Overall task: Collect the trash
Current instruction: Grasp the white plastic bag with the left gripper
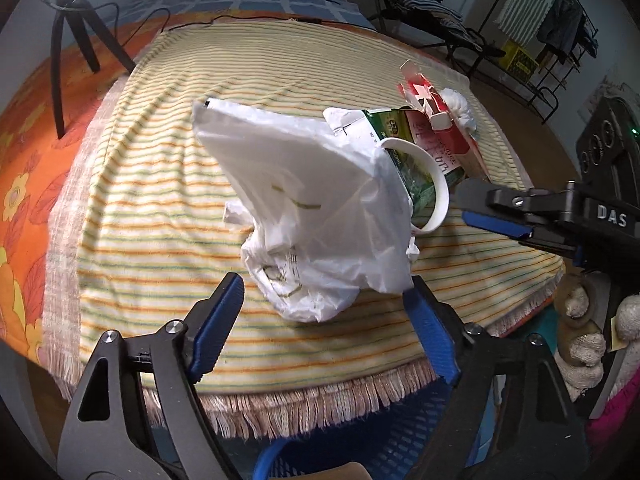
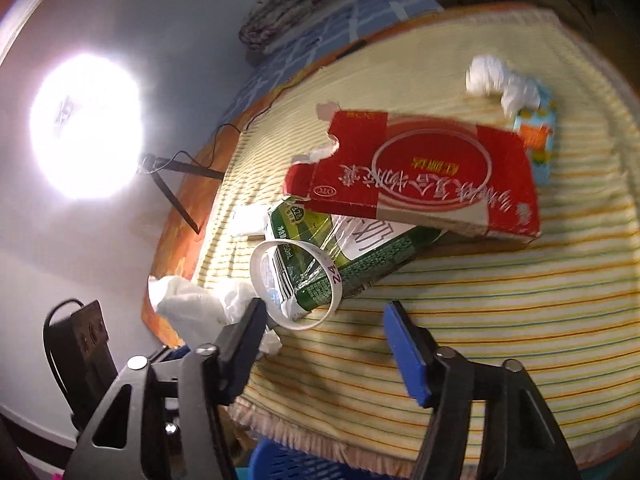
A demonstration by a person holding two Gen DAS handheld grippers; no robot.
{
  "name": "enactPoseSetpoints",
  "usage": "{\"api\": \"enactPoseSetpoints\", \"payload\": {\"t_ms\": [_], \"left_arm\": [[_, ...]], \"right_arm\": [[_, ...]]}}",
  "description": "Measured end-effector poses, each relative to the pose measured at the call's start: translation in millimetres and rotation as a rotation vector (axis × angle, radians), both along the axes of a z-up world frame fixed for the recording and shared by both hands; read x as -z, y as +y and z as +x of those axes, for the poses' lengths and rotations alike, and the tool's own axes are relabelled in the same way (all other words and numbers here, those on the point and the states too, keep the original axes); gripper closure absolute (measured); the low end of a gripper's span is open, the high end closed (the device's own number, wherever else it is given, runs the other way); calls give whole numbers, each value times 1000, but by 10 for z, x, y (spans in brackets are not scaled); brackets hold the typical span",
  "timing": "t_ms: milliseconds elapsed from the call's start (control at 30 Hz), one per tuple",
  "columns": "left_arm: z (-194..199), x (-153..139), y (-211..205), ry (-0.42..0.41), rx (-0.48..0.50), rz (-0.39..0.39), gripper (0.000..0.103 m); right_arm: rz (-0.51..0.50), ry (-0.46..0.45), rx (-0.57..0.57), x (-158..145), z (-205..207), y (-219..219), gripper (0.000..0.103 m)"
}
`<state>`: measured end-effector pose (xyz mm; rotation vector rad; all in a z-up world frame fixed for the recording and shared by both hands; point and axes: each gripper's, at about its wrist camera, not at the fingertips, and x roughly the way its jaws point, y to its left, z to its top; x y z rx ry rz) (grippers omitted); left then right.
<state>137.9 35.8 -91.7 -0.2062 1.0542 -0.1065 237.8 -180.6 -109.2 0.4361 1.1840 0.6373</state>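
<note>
A crumpled white plastic bag [image 1: 320,208] lies on the striped cloth [image 1: 168,184], just ahead of my open left gripper [image 1: 324,316], which is empty. Behind the bag lie a green carton [image 1: 404,152] inside a white tape ring [image 1: 436,196], a red box [image 1: 452,136] and a white tissue wad [image 1: 460,108]. My open right gripper [image 2: 324,348] is empty, just short of the ring [image 2: 296,280] and the green carton [image 2: 340,256]. The red box [image 2: 420,176] leans on the carton. The bag [image 2: 188,308] is to its left. The right gripper also shows at the right of the left wrist view [image 1: 492,216].
A blue basket [image 1: 340,440] stands below the table's fringed front edge, also in the right wrist view [image 2: 296,464]. A tissue wad [image 2: 500,80] and a light blue packet [image 2: 540,136] lie farther back. A black tripod [image 1: 72,40] stands at far left, chairs and a clothes rack beyond.
</note>
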Motion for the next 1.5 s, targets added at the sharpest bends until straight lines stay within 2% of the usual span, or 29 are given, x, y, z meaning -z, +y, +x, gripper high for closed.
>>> {"api": "enactPoseSetpoints", "payload": {"t_ms": [167,333,400,500,600,733,800,1033,1167,1500], "left_arm": [[77,31,-8,10,9,4,35],[115,46,-14,12,14,1,57],[123,51,-5,10,15,-4,59],[106,42,-7,2,17,0,68],[88,29,-12,-8,20,7,72],[59,19,-24,-14,17,16,73],[58,20,-23,-15,18,18,74],[43,8,-3,-23,8,12,75],[20,-44,33,-41,0,12,75],[-77,-198,57,-81,-6,5,75]], "right_arm": [[1,33,6,113,33,59,59],[10,49,27,162,66,28,73],[18,53,31,159,61,0,81],[17,45,37,144,55,-32,89],[19,35,40,117,35,-95,97],[20,26,51,108,29,-88,99],[10,35,59,115,39,-100,93],[10,39,45,141,41,-50,94],[0,9,54,99,32,-56,100],[-8,-104,65,-140,-107,-181,101]]}}
